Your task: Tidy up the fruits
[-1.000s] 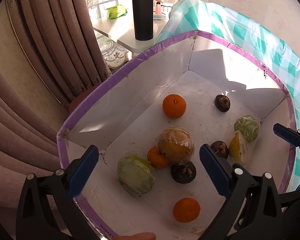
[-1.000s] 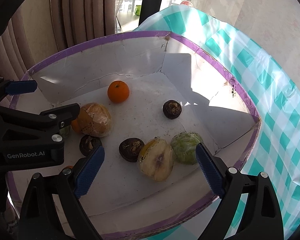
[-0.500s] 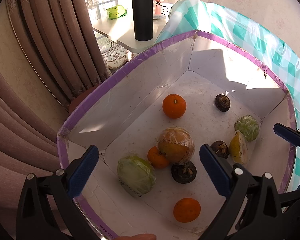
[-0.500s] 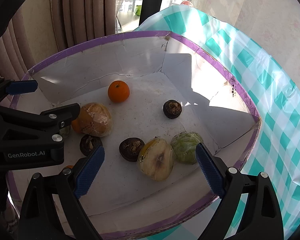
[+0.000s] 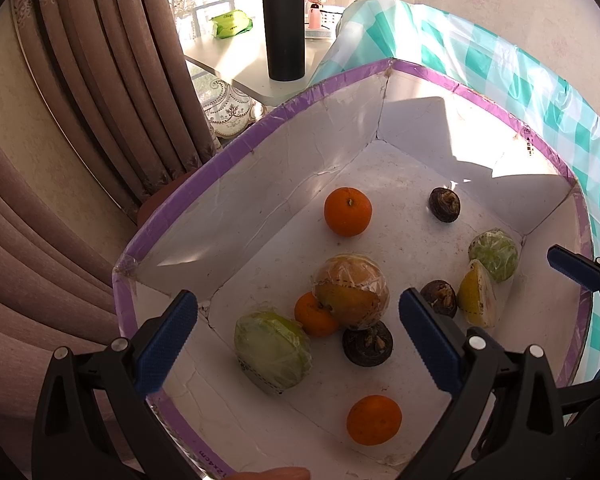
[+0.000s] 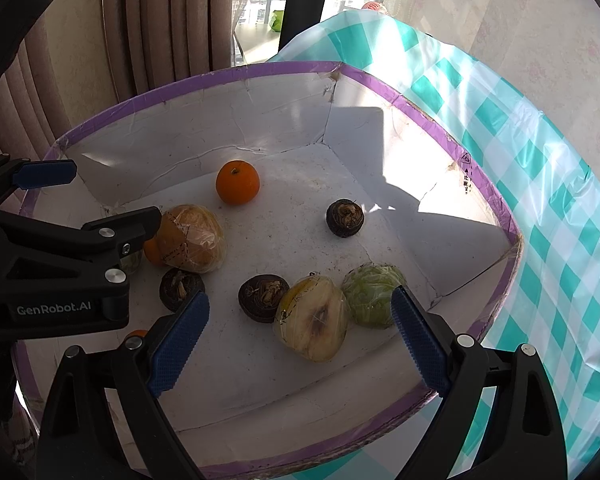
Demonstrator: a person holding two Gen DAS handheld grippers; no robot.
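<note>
Purple-taped cardboard box (image 5: pixel 256 140) holds scattered fruit: oranges, wrapped halves, dark mangosteens. Left gripper (image 5: pixel 296 344) and right gripper (image 6: pixel 300 332) hover spread, empty; sorting stage unclear. Wrapped apple half (image 6: pixel 312 320) at right's twelve o'clock.

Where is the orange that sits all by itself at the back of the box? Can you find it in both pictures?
Left wrist view: the lone orange is just above the middle, near the box's far left wall.
Right wrist view: the same orange is upper left of the middle, by the back wall.
Shared landmark: the black bottle standing behind the box.
</note>
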